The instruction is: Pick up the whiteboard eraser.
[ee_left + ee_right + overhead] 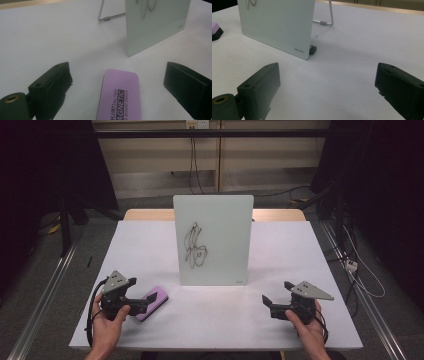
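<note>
A small white board (213, 240) stands upright on a wire stand in the middle of the table, with a black scribble (194, 246) drawn on its face. A pink magnetic board eraser (153, 302) lies flat to the board's lower left. My left gripper (136, 296) sits low over the eraser with its jaws wide apart. In the left gripper view the eraser (118, 97) lies between the jaws, clear of both pads. My right gripper (277, 292) rests at the table's lower right, open, with nothing between its fingers.
A white sheet (280, 245) covers the table. The board (279, 25) stands on a wire stand (329, 17) with a small black foot (312, 49) at its corner. Cables run across the floor behind and to the right of the table.
</note>
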`<state>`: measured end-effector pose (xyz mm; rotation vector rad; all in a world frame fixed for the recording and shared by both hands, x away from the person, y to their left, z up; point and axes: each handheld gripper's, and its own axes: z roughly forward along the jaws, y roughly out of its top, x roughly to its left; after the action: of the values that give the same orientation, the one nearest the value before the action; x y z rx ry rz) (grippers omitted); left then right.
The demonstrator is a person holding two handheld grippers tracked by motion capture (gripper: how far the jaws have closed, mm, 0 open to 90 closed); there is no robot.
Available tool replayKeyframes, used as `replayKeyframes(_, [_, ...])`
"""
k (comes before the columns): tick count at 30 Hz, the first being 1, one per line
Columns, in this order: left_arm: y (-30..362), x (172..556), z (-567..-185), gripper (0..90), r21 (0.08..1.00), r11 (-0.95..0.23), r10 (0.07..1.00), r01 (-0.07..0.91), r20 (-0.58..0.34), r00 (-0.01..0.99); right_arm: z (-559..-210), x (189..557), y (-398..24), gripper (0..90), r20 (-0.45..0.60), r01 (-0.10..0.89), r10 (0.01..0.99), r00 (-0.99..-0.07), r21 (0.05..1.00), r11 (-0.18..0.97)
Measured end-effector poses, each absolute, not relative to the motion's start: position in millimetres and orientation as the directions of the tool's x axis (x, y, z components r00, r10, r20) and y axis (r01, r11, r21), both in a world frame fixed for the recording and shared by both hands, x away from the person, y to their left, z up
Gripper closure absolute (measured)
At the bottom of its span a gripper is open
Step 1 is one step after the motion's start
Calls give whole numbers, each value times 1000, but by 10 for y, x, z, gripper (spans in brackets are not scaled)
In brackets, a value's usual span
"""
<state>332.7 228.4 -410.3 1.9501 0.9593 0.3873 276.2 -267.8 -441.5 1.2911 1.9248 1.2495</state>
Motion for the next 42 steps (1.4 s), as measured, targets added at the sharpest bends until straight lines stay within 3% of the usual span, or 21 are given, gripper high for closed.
replayKeyframes(5, [2297,3366,-4086,118,813,-321,729,485,-116,675,-4421,2769,-2676,63,75,441,901,-428,888,135])
replayKeyframes(23, [2300,3369,-4038,55,724,-392,733,568,-127,668,-4407,2782,-2666,65,82,446,895,-438,884,138])
replayKeyframes(42, [2364,3448,-3982,80,668,-450,724,592,-114,680,-4414,2788,-2672,59,87,459,895,-438,878,138])
